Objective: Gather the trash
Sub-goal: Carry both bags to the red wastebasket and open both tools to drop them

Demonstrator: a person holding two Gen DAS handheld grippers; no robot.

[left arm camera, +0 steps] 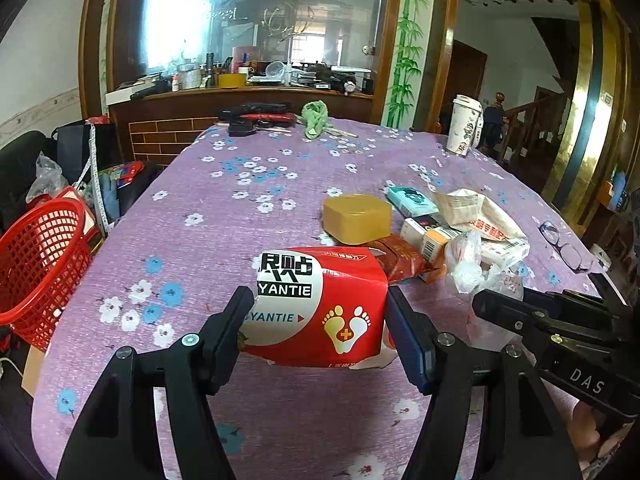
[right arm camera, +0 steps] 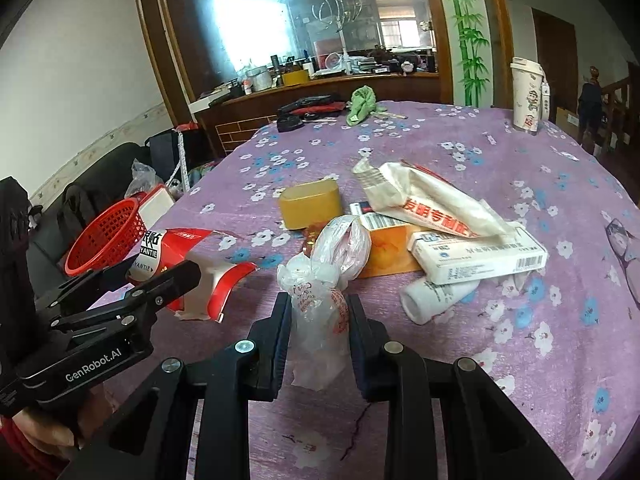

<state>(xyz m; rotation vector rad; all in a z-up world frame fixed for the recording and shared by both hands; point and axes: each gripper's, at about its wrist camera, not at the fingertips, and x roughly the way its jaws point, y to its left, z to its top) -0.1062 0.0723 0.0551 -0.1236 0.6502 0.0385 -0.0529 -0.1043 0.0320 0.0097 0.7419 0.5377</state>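
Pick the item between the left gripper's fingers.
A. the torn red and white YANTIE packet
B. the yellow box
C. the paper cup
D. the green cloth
A: in the left wrist view the left gripper has its fingers on both sides of the torn red and white YANTIE packet, gripping it.

The red and white torn carton [left arm camera: 320, 304] hides its lower edge behind the left tongs [left arm camera: 320, 332]. The crumpled clear plastic bag [right arm camera: 324, 280] covers part of the orange cardboard box [right arm camera: 388, 252] and a red wrapper behind it. The purple-framed glasses [right arm camera: 624, 252] are cut off by the picture's edge. The items on the wooden shelf [left arm camera: 256, 92] under the mirror are too small to tell.
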